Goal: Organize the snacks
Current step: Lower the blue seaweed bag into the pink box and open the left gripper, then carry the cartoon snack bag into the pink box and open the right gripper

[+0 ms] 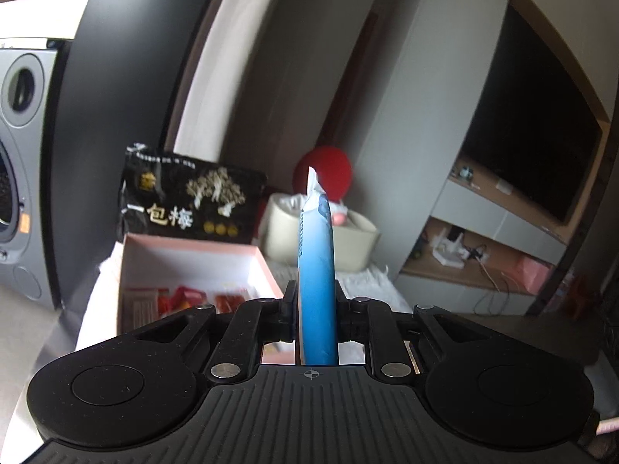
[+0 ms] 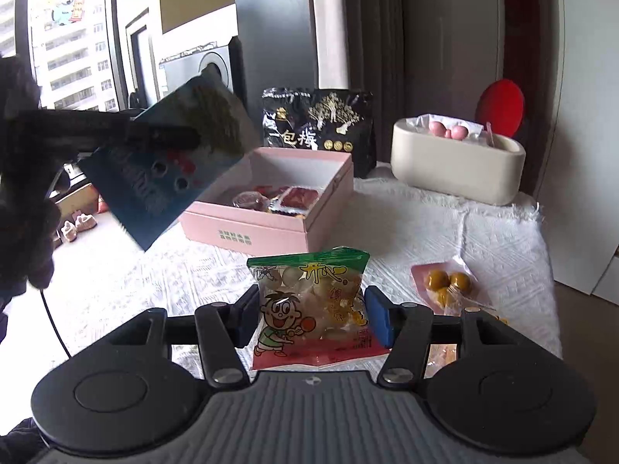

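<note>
My left tongs (image 1: 315, 305) clamp a blue packet (image 1: 315, 270) edge-on above the pink box (image 2: 271, 228); my right tongs (image 2: 309, 319) straddle a biscuit bag (image 2: 309, 309), apart, its lower edge hidden.

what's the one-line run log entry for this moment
left hand-held gripper: shut on blue packet, airborne | right hand-held gripper: open around cartoon snack bag | pink box: open

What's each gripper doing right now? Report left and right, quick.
Left gripper: shut on the blue snack packet, held in the air.
Right gripper: open, fingers either side of the green-topped snack bag lying on the white cloth.
</note>
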